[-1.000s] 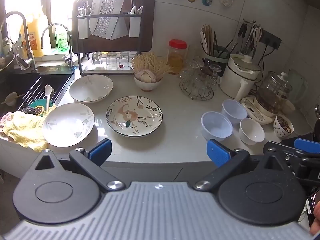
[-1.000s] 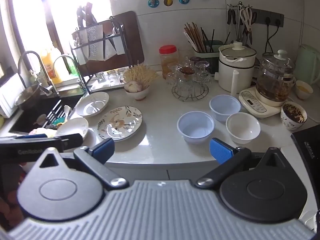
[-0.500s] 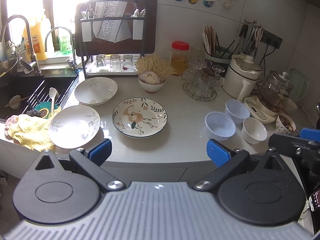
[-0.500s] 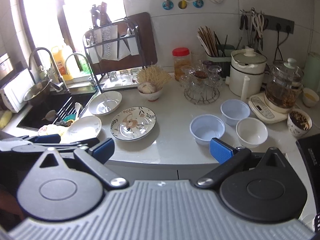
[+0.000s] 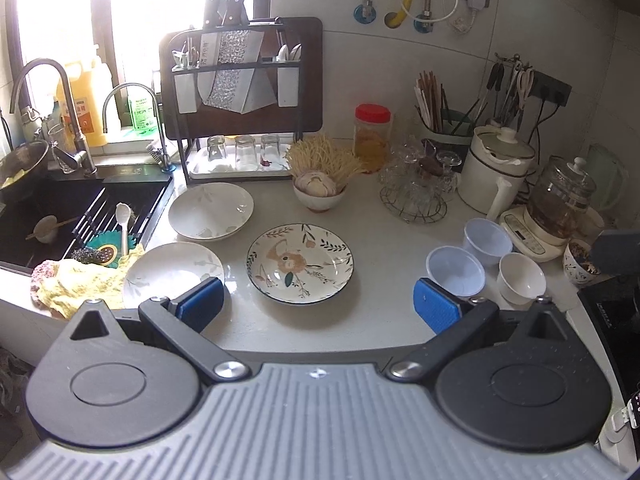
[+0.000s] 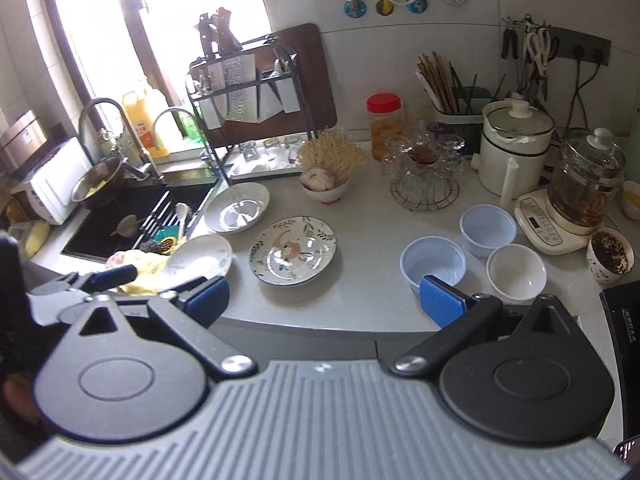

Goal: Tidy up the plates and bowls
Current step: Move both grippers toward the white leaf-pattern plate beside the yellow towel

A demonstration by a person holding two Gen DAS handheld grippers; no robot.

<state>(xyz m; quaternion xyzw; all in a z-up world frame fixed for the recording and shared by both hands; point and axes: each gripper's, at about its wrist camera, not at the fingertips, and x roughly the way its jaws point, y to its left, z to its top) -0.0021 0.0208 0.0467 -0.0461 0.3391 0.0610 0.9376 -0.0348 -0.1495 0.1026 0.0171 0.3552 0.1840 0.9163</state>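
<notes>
Black linkages, silver screws; blue fingers point(image 5: 434, 307); ribbed grey body

a home kitchen: a sink point(image 5: 80, 204) with taps point(image 5: 44, 92), a knife rack point(image 5: 236, 68), chopsticks point(image 5: 430, 100), a kettle point(image 5: 496, 172) and dishes on a tiled-wall bench point(image 5: 384, 240)

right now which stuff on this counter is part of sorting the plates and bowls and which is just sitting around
Part of the job:
floral plate
two white plates
two pale blue bowls
small white bowl

Just lying about:
red-lidded jar
glasses on the wire stand
white cooker
glass kettle
yellow cloth
</notes>
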